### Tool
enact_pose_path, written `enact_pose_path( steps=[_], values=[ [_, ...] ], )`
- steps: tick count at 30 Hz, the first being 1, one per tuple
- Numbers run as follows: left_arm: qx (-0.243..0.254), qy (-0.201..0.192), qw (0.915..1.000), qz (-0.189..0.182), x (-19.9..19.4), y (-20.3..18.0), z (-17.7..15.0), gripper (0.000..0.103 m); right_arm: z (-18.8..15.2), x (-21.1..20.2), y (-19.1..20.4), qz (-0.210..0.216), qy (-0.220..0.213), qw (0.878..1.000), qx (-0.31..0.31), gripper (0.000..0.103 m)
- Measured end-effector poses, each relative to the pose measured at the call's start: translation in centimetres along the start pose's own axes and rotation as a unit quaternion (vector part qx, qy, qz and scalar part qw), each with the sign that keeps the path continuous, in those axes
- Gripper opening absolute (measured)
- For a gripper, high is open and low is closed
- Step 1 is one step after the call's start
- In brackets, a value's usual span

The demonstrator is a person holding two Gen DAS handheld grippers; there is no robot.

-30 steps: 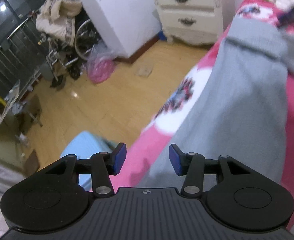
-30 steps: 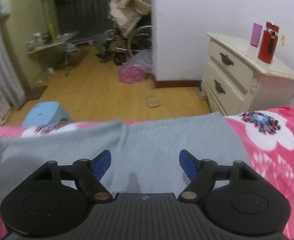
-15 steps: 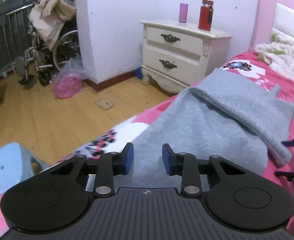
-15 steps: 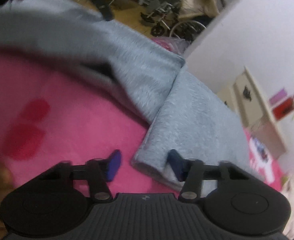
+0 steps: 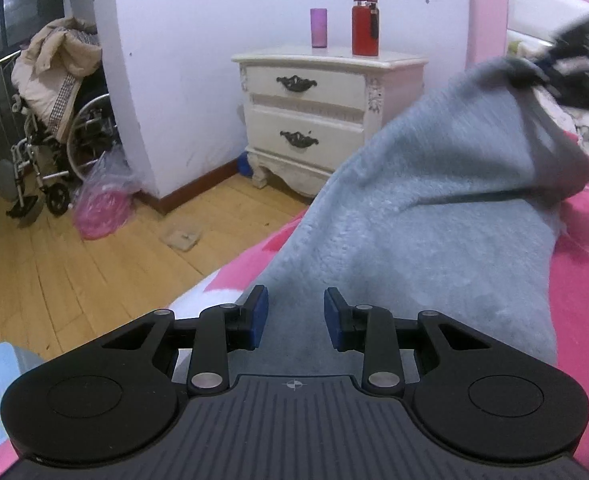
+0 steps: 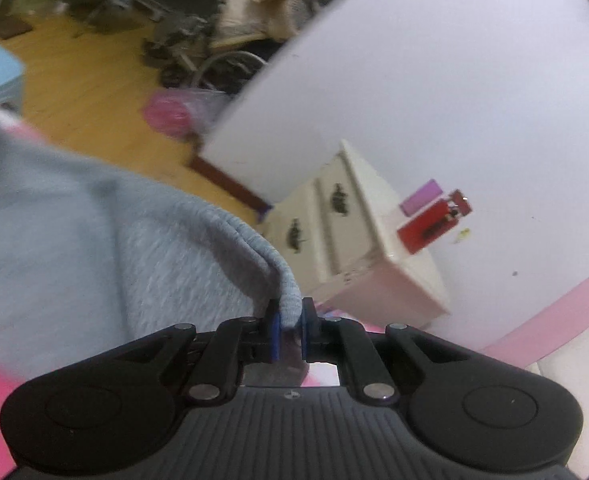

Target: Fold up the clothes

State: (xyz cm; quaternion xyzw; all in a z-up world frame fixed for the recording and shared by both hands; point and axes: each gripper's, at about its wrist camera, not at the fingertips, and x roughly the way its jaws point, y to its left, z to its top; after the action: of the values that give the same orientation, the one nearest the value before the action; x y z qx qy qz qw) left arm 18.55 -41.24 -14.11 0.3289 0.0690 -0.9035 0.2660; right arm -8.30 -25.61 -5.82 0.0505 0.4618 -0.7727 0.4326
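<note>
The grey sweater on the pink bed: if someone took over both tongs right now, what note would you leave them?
Right tongs: shut on a folded edge of the grey sweater, lifting it above the pink blanket.
Left tongs: open, holding nothing, low over the sweater's near end.
Where things are: most of the sweater lies on the bed beside the white nightstand; only the pinched edge is raised.
Done: one edge gripped and lifted.
Left: probably carry that edge across, lay it flat, and steady the cloth with the left tongs. The fold is not finished.
</note>
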Motion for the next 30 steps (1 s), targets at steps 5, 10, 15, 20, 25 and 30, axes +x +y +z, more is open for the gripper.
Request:
enact_pose_path(
  steps=[5,10,15,20,25,30],
  values=[
    [-0.003,0.006,1.0000,0.000,0.9,0.0,0.1,0.031,1.4,6.9,-1.3,0.024,0.021,0.999,-0.019,0.009],
    [0.001,0.009,1.0000,0.000,1.1,-0.1,-0.2,0.031,1.3,12.8,-0.2,0.062,0.055,0.995,-0.051,0.008],
    [-0.001,0.009,0.9999,-0.005,1.3,-0.1,-0.1,0.031,0.2,16.7,0.8,0.114,0.107,0.987,-0.032,0.009],
    [-0.004,0.011,0.9998,-0.015,1.5,0.3,0.1,0.031,-0.5,18.3,1.3,0.133,0.120,0.984,-0.021,0.009],
    [-0.005,0.012,0.9997,-0.020,1.7,0.5,0.1,0.031,-0.4,19.0,-0.7,0.135,0.139,0.980,0.038,0.035],
    [-0.008,0.011,0.9997,-0.022,1.8,0.5,0.0,0.032,-1.9,20.7,-5.7,0.125,0.163,0.959,0.193,0.053]
  ],
)
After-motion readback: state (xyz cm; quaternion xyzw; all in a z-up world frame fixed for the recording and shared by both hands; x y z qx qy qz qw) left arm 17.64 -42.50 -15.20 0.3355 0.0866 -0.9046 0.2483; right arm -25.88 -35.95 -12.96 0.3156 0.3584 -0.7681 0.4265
